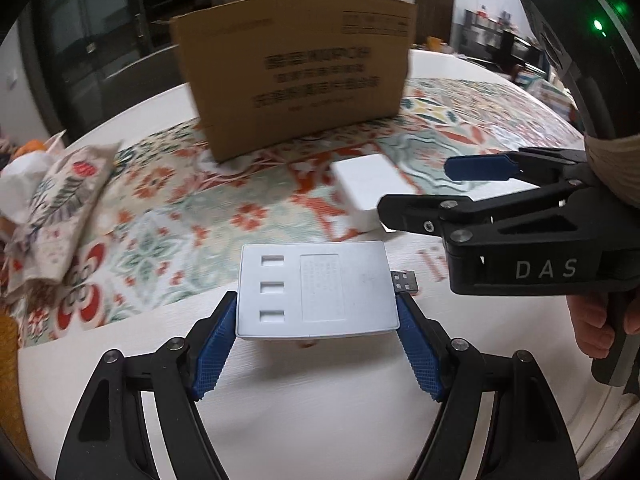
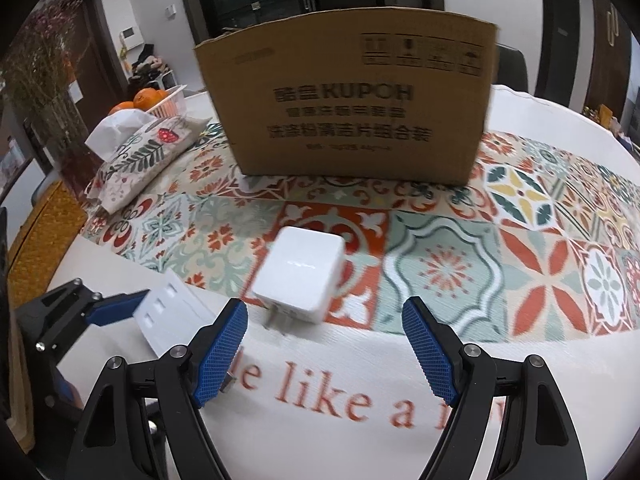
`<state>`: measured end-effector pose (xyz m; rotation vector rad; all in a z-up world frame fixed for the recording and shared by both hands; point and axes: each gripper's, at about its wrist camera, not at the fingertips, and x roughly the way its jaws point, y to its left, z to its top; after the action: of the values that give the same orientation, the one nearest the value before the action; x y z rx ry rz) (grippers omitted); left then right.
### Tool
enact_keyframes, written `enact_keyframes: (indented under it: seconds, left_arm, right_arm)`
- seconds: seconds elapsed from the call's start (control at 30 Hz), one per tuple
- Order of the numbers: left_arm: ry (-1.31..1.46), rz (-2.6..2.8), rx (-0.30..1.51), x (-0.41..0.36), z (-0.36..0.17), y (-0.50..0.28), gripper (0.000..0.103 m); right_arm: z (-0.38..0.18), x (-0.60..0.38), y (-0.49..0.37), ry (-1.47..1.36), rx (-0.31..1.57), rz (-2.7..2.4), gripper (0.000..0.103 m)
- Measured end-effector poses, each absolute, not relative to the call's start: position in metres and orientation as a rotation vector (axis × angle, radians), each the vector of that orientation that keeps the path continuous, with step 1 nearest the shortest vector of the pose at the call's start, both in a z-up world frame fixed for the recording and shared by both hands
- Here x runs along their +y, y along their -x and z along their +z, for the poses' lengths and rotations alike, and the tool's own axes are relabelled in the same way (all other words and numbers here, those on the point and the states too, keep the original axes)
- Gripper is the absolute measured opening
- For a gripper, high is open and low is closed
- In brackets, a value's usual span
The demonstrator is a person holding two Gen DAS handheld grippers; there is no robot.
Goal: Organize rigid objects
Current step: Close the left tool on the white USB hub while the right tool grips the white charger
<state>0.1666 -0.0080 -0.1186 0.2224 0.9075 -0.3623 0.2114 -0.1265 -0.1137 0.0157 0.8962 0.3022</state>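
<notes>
Behind charger [image 2: 298,276], cardboard box [image 2: 352,96] (upright)

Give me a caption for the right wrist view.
Open right gripper poised before white plug adapter, brown cardboard box behind.

One box [image 2: 352,96] — two white adapters [image 1: 316,292] [image 2: 298,274].

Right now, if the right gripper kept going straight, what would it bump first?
Probably the white cube-shaped plug adapter, lying just ahead of the open right gripper, though depth is unclear. The brown cardboard box stands further behind.
</notes>
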Motion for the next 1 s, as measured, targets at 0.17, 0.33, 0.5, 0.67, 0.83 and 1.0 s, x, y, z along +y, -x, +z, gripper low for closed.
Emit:
enact_keyframes:
  seconds: [0.17, 0.33, 0.5, 0.67, 0.83, 1.0]
  left_arm:
    - [-0.202, -0.299, 0.907, 0.014, -0.120, -0.169, 0.076]
    - [-0.172, -0.231, 0.904, 0.033, -0.121, -0.176, 0.076]
    - [-0.151, -0.185, 0.887, 0.043, -0.118, -0.183, 0.076]
    - [-0.129, -0.154, 0.869, 0.047, -0.115, -0.192, 0.076]
    - [-0.105, -0.136, 0.854, 0.049, -0.110, -0.202, 0.076]
    - [-0.082, -0.118, 0.843, 0.047, -0.105, -0.208, 0.076]
  right_arm:
    - [-0.118, -0.108, -0.220, 0.017, 0.897, 0.295, 0.080]
    - [-0.123, -0.098, -0.230, 0.027, 0.908, 0.262, 0.080]
    - [-0.128, -0.091, -0.238, 0.043, 0.912, 0.223, 0.079]
    - [-0.133, -0.091, -0.248, 0.021, 0.935, 0.193, 0.067]
    - [-0.135, -0.094, -0.254, -0.006, 0.955, 0.180, 0.053]
    - [-0.133, -0.098, -0.253, -0.020, 0.954, 0.172, 0.048]
